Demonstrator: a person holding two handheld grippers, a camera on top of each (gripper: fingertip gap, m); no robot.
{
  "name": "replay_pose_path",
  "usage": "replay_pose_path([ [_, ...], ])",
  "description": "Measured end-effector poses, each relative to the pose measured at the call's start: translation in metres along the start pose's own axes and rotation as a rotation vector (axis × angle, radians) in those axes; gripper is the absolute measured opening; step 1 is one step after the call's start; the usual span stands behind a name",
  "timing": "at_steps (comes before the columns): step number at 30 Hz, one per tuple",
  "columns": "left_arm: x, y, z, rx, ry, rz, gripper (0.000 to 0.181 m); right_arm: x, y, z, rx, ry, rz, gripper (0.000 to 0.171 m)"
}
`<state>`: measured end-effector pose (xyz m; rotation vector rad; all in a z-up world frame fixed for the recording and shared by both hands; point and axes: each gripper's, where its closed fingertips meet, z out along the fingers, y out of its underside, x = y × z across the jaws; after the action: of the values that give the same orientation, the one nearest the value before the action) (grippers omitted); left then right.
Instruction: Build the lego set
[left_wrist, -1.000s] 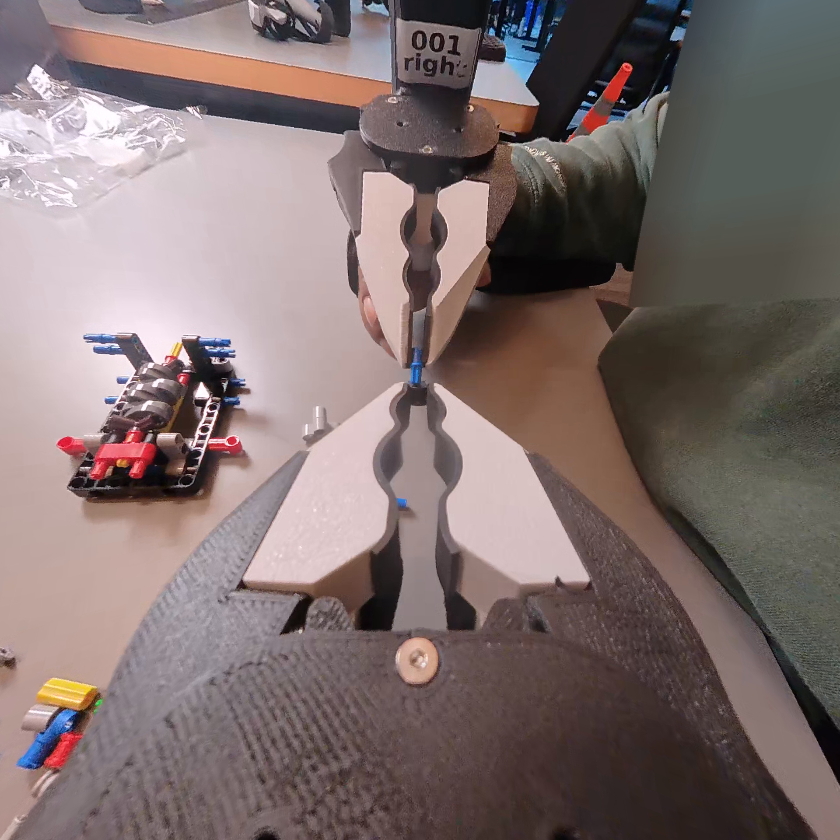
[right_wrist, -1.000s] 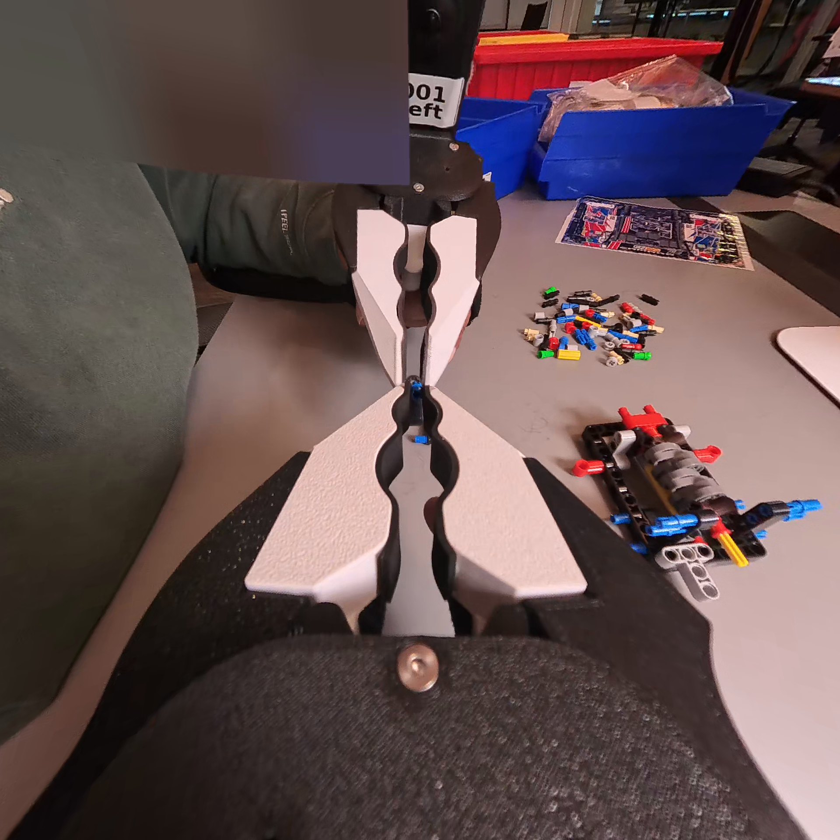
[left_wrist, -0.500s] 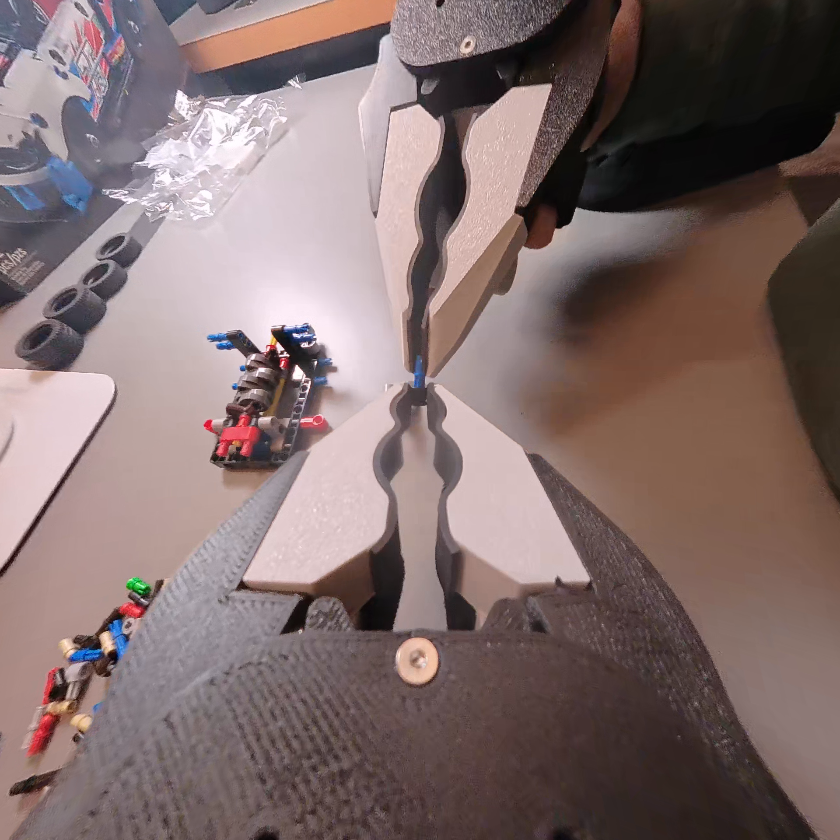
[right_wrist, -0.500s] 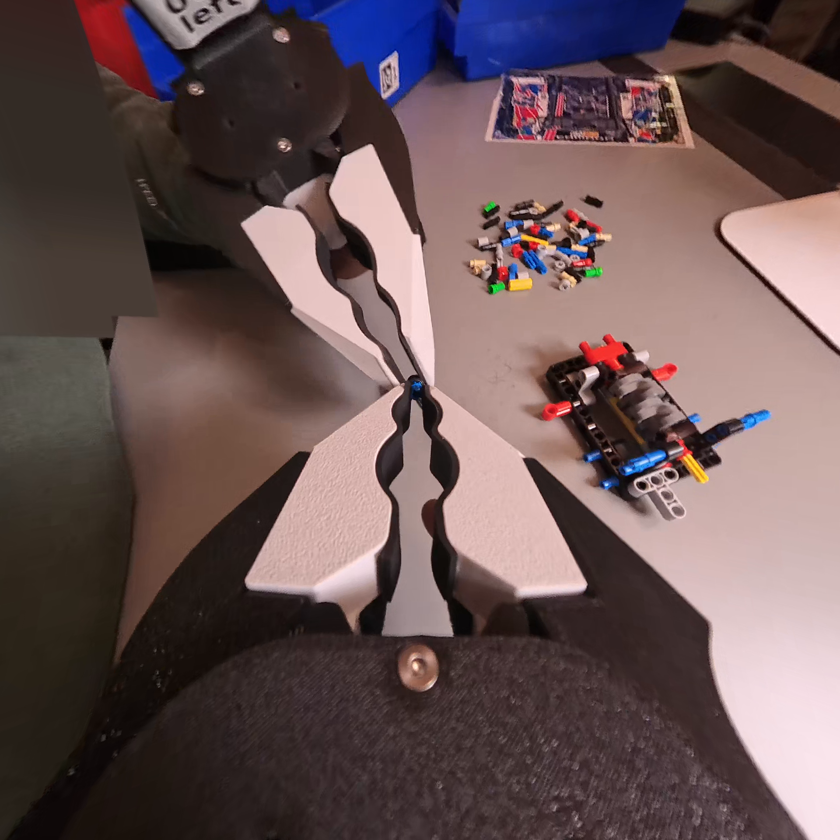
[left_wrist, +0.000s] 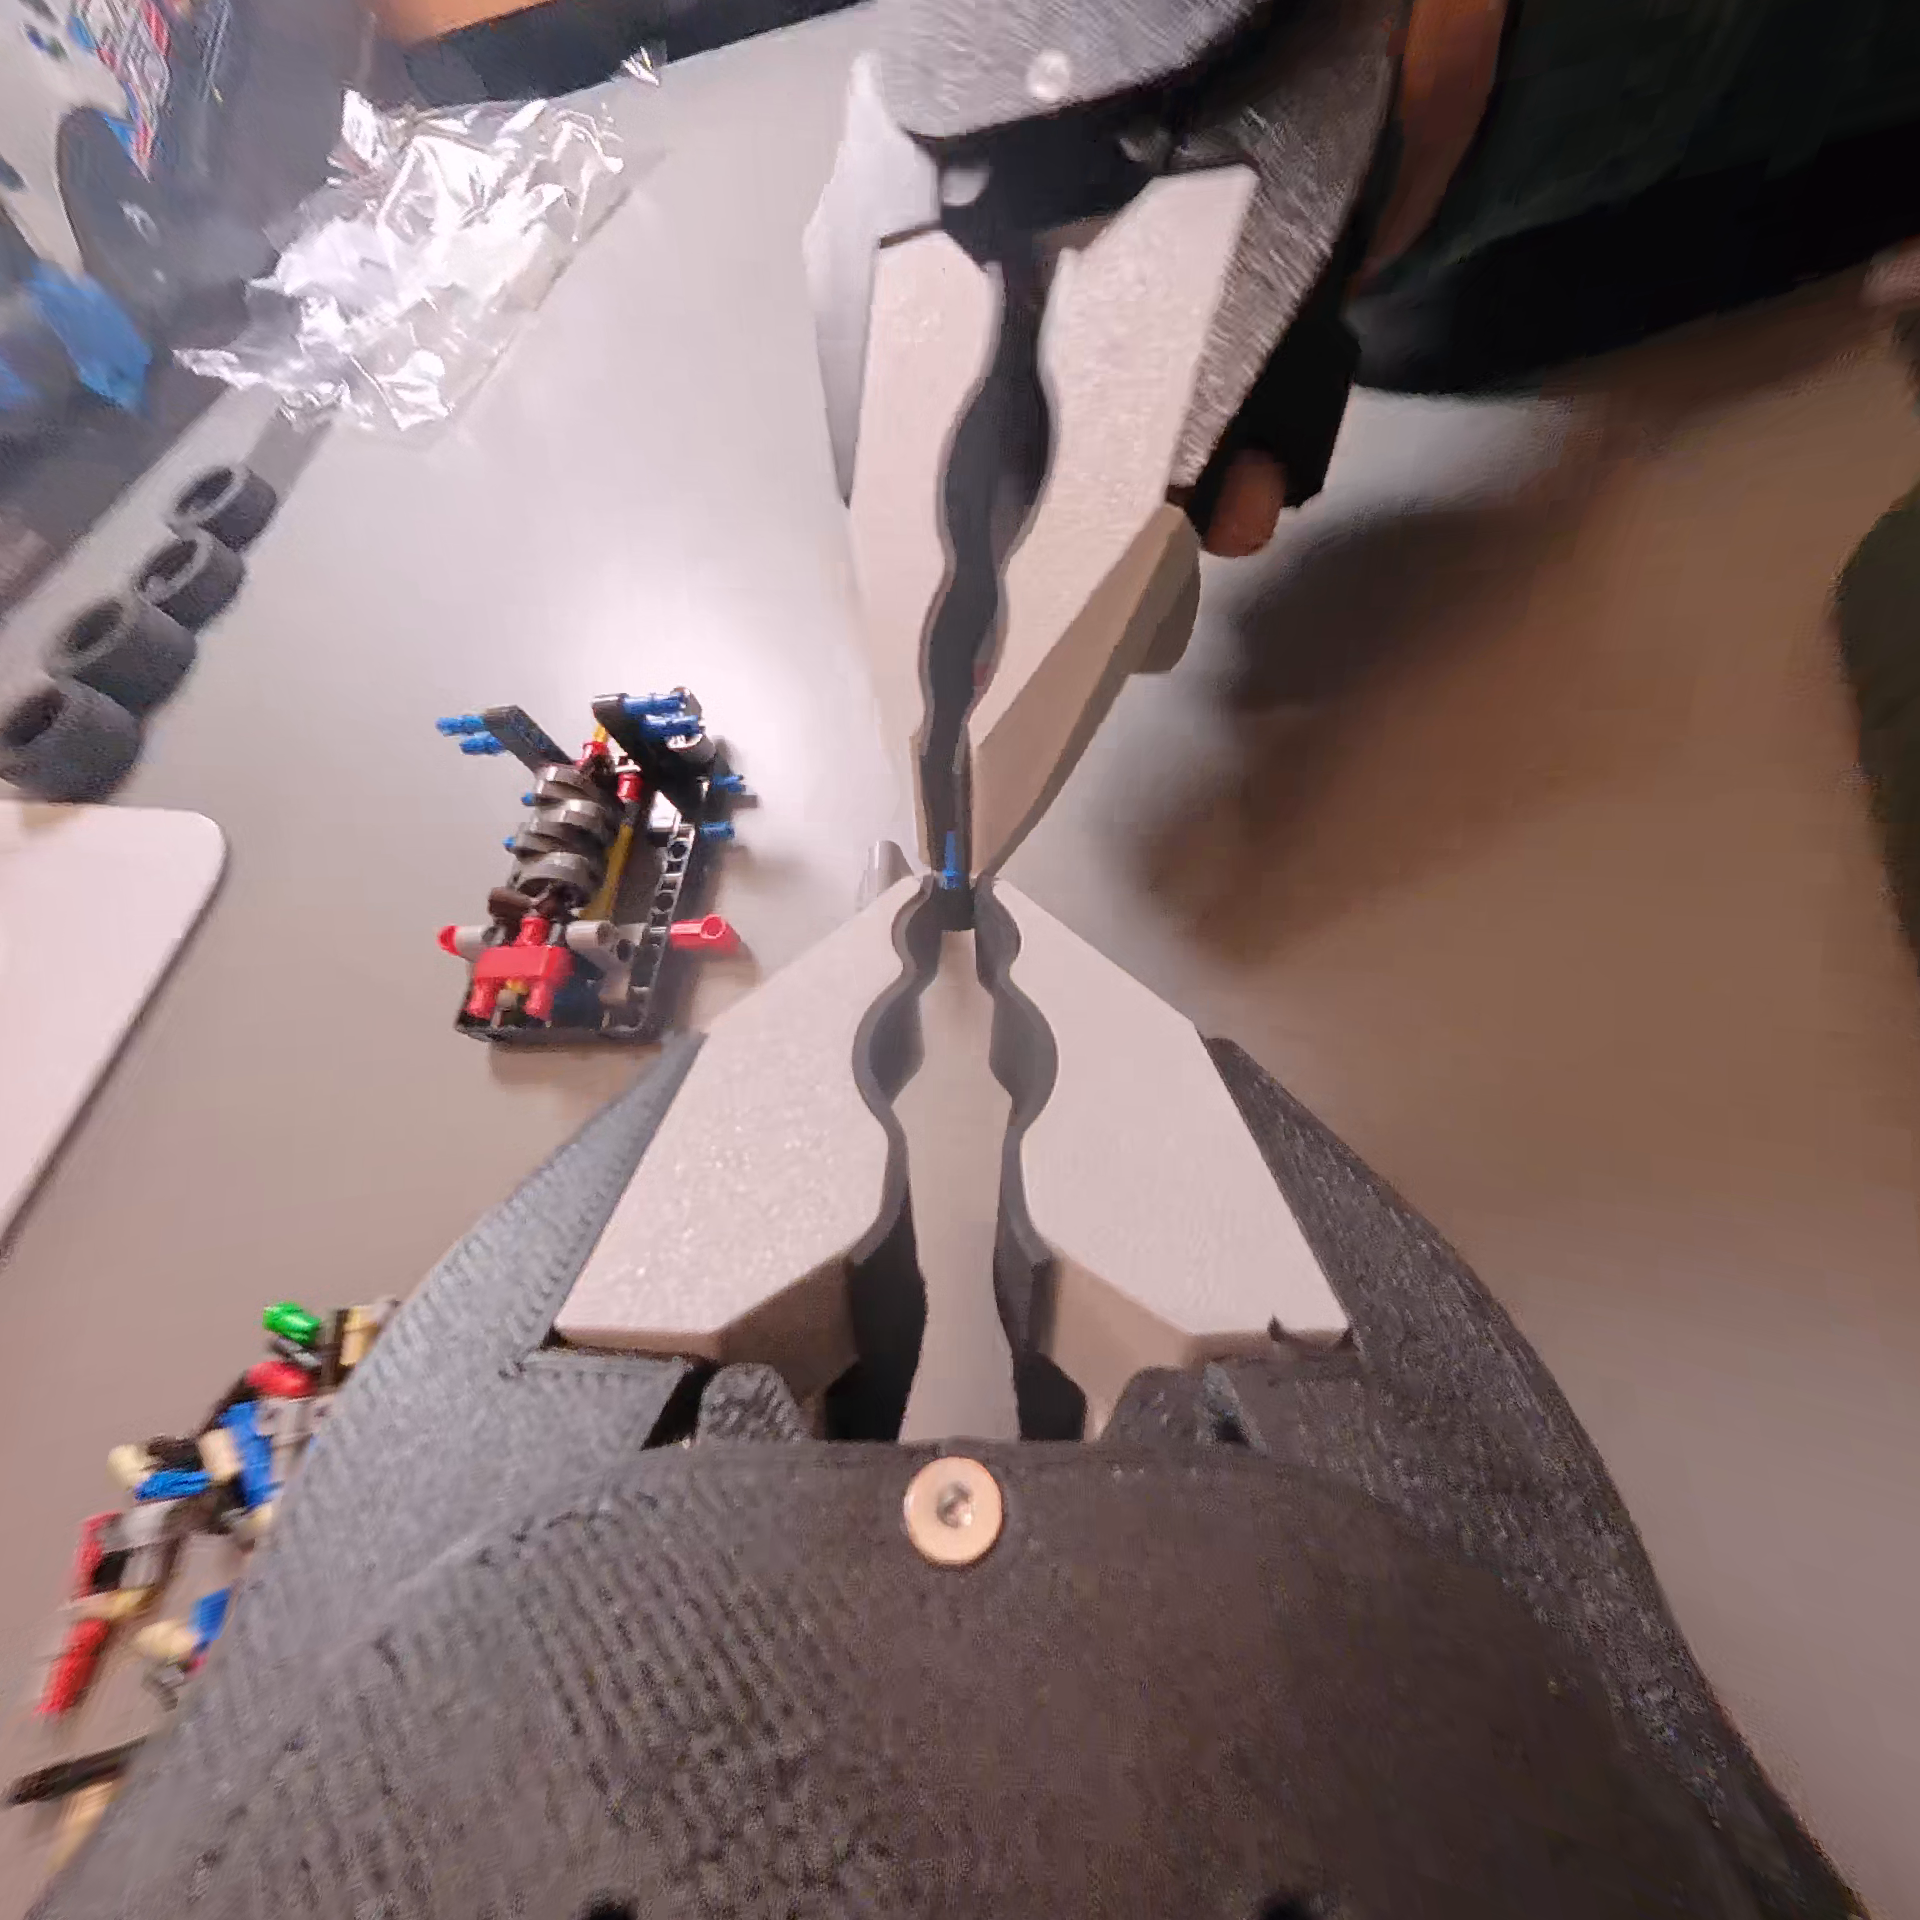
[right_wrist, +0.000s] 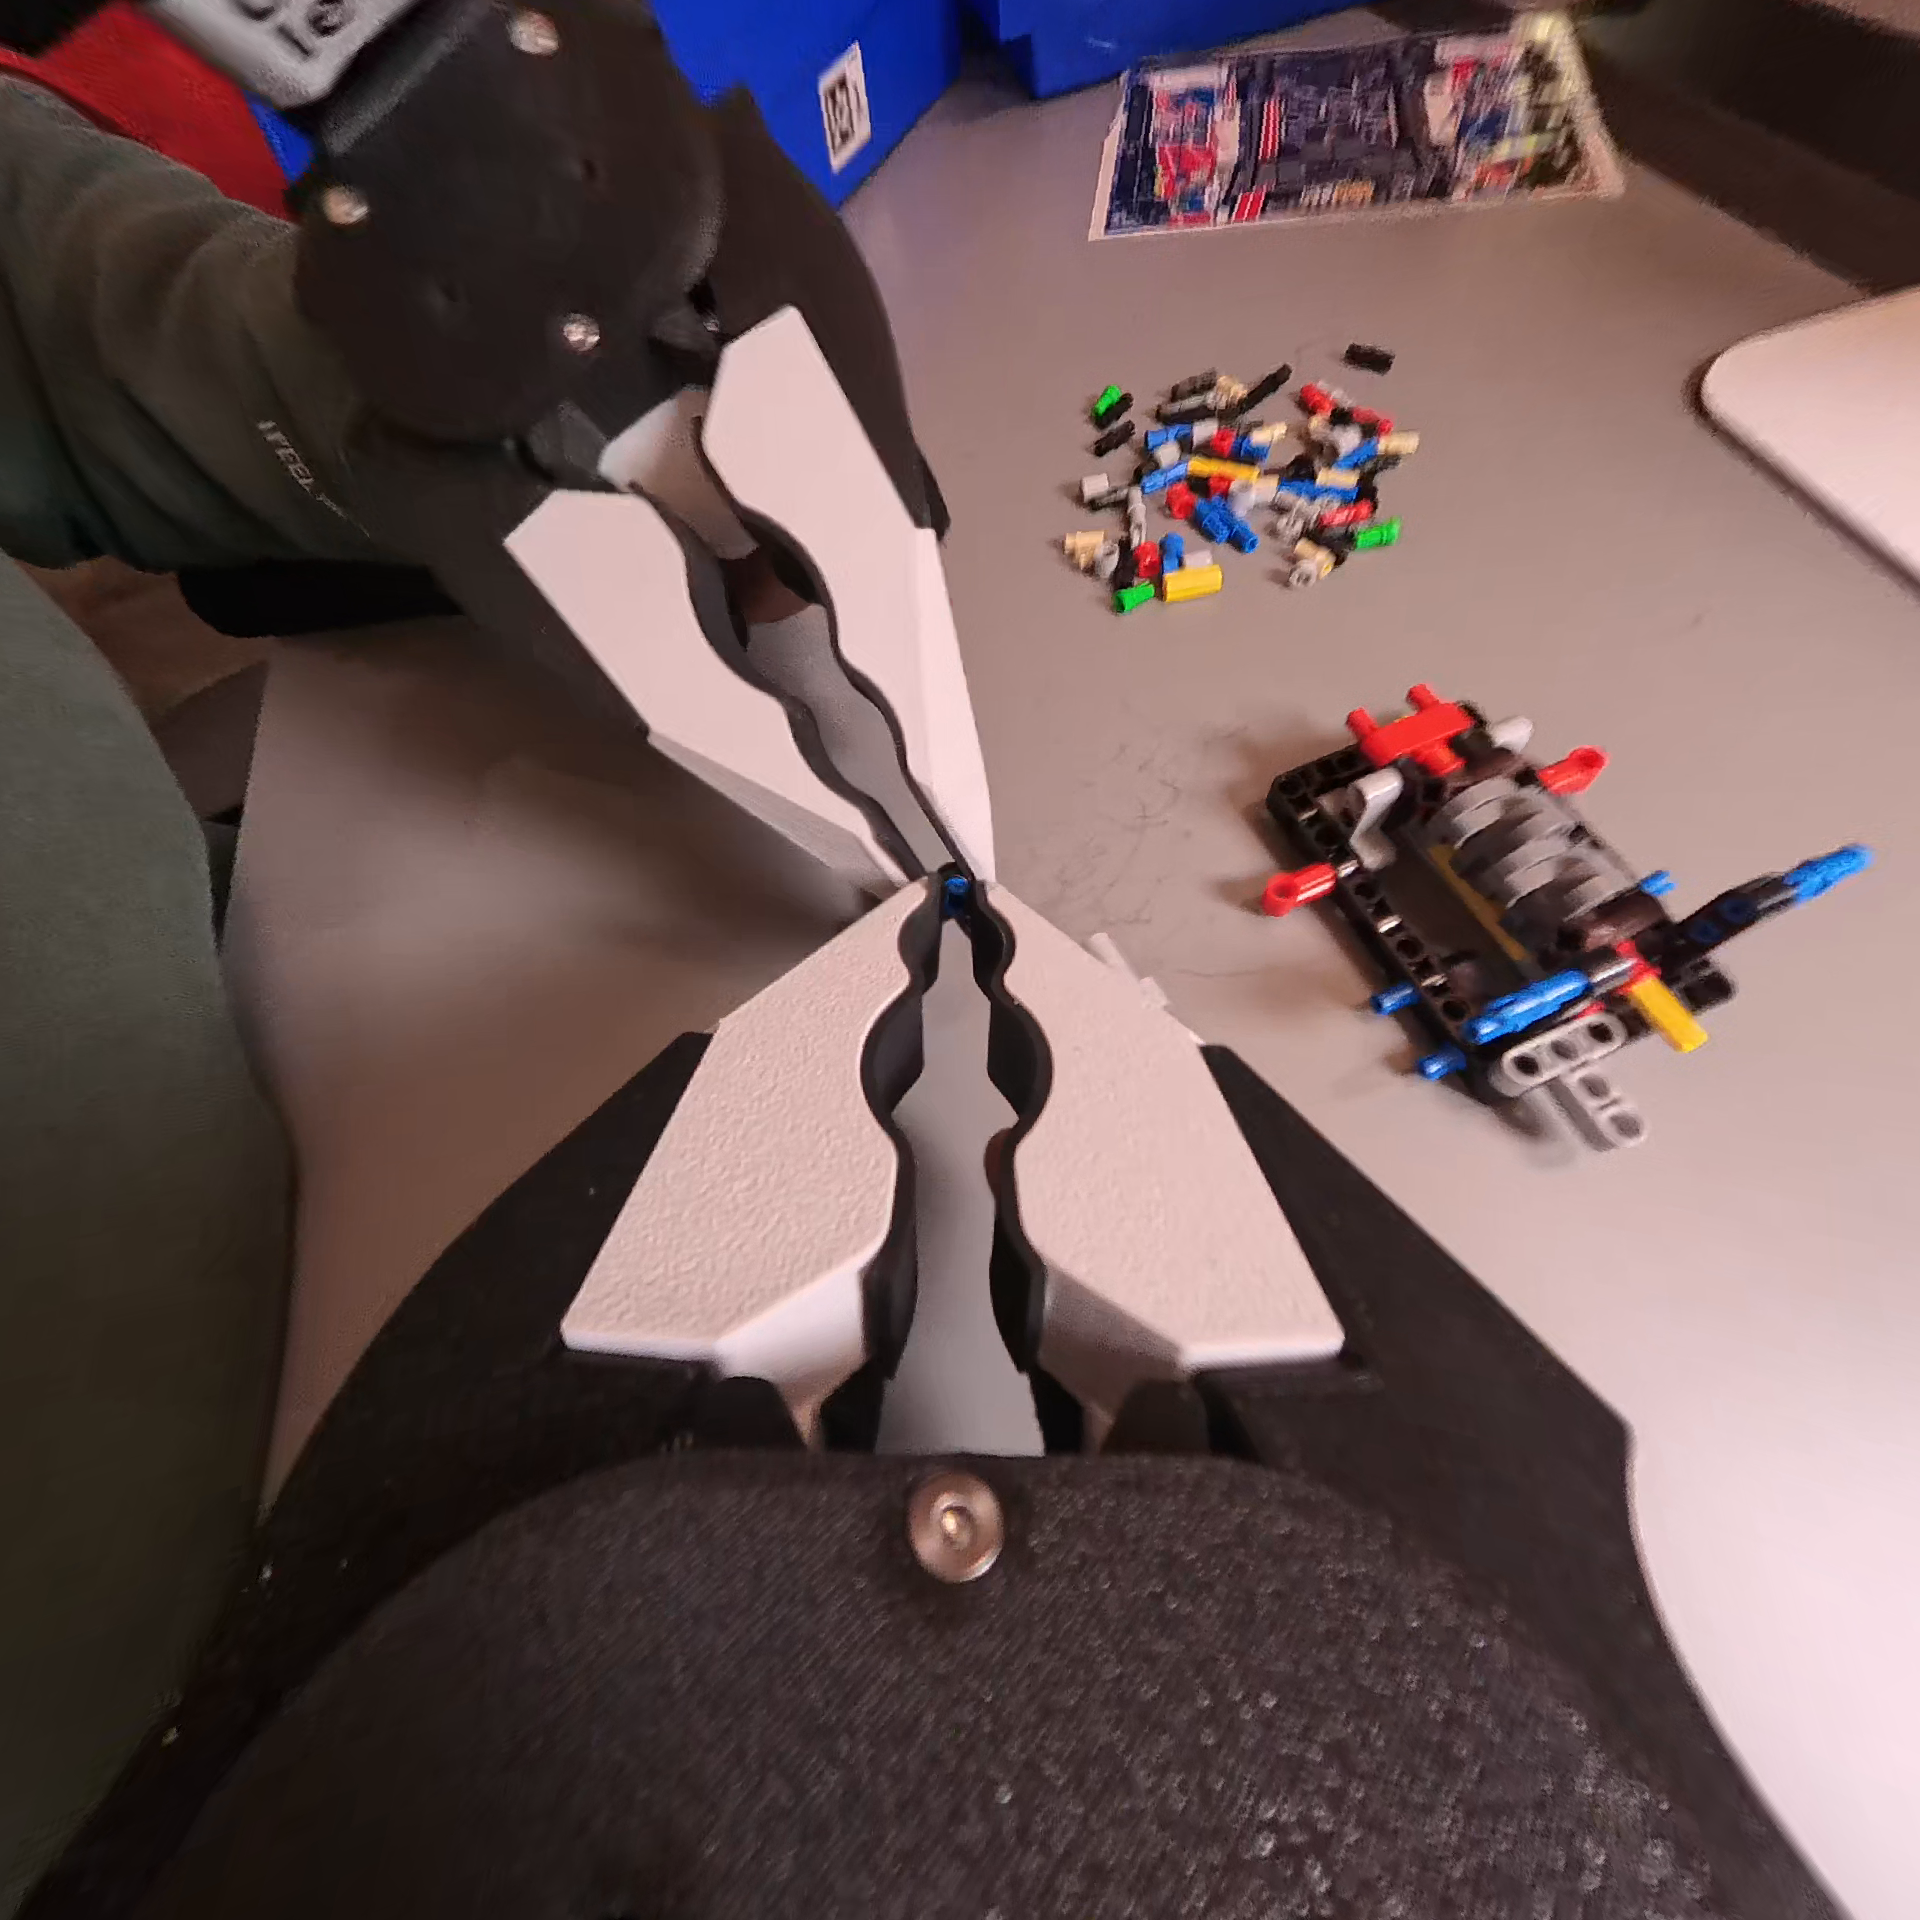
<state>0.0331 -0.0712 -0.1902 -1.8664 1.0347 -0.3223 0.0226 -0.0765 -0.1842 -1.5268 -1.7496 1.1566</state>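
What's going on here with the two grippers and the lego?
A person holds a hand-held gripper in each hand, tips meeting above the table. The left hand-held gripper and the right hand-held gripper are both shut on a small blue pin, gripping it from opposite ends. The half-built chassis and the loose pile of parts lie untouched nearby.

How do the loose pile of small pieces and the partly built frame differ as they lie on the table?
The loose pile is many separate small pieces, scattered; the partly built frame is one joined unit. The pile shows green and tan bits; the frame is mostly black and grey with red ends. Both rest on the table, untouched by either gripper.
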Motion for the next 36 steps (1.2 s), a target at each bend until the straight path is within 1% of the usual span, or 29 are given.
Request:
replay_pose_path([
  [1, -0.001, -0.003, -0.002, 0.028, 0.038, -0.079, 0.005, 0.001, -0.004, -0.003, 0.027, 0.005, -0.036, 0.004],
  [2, -0.003, -0.006, -0.003, 0.053, 0.075, -0.166, 0.005, 0.0, -0.01, -0.006, 0.061, -0.007, -0.083, 0.013],
  [3, -0.005, -0.007, -0.005, 0.08, 0.114, -0.249, 0.005, -0.005, -0.017, -0.011, 0.1, -0.029, -0.131, 0.028],
  [4, -0.005, -0.007, -0.007, 0.099, 0.165, -0.339, 0.005, -0.008, -0.021, -0.015, 0.126, -0.031, -0.186, 0.031],
  [5, -0.006, -0.008, -0.009, 0.131, 0.205, -0.426, 0.005, -0.007, -0.024, -0.016, 0.134, 0.001, -0.254, 0.034],
  [7, -0.008, -0.013, -0.012, 0.184, 0.279, -0.573, 0.005, -0.005, -0.019, -0.011, 0.087, 0.088, -0.412, 0.038],
  [10, -0.009, -0.019, -0.016, 0.243, 0.353, -0.715, 0.005, -0.003, -0.016, -0.002, 0.059, 0.189, -0.566, 0.038],
  [12, -0.008, -0.024, -0.018, 0.28, 0.401, -0.782, 0.005, 0.001, -0.02, -0.002, 0.062, 0.243, -0.611, 0.031],
  [15, -0.005, -0.027, -0.019, 0.296, 0.436, -0.825, 0.005, 0.001, -0.027, -0.003, 0.089, 0.282, -0.658, 0.02],
  [18, -0.004, -0.026, -0.017, 0.296, 0.456, -0.867, 0.005, 0.001, -0.027, -0.004, 0.072, 0.318, -0.725, 0.018],
  [22, -0.003, -0.025, -0.017, 0.303, 0.493, -0.937, 0.005, 0.0, -0.024, -0.003, 0.053, 0.291, -0.687, 0.015],
  [26, -0.004, -0.021, -0.014, 0.292, 0.493, -0.957, 0.005, 0.002, -0.018, 0.001, 0.021, 0.295, -0.711, 0.014],
  [29, -0.01, -0.03, -0.019, 0.353, 0.511, -0.951, 0.005, 0.003, -0.029, -0.004, 0.103, 0.266, -0.611, 0.015],
  [30, -0.014, -0.031, -0.022, 0.38, 0.508, -0.951, 0.005, 0.003, -0.033, -0.008, 0.141, 0.235, -0.558, 0.02],
  [31, -0.018, -0.032, -0.026, 0.414, 0.513, -0.955, 0.005, 0.004, -0.036, -0.013, 0.171, 0.202, -0.502, 0.033],
  [32, -0.022, -0.033, -0.03, 0.443, 0.531, -0.975, 0.005, 0.005, -0.036, -0.017, 0.183, 0.168, -0.456, 0.036],
  [34, -0.026, -0.034, -0.034, 0.48, 0.554, -1.005, 0.005, 0.004, -0.036, -0.022, 0.212, 0.131, -0.405, 0.033],
  [36, -0.024, -0.035, -0.034, 0.479, 0.572, -0.995, 0.005, 0.004, -0.034, -0.019, 0.21, 0.145, -0.407, 0.026],
])
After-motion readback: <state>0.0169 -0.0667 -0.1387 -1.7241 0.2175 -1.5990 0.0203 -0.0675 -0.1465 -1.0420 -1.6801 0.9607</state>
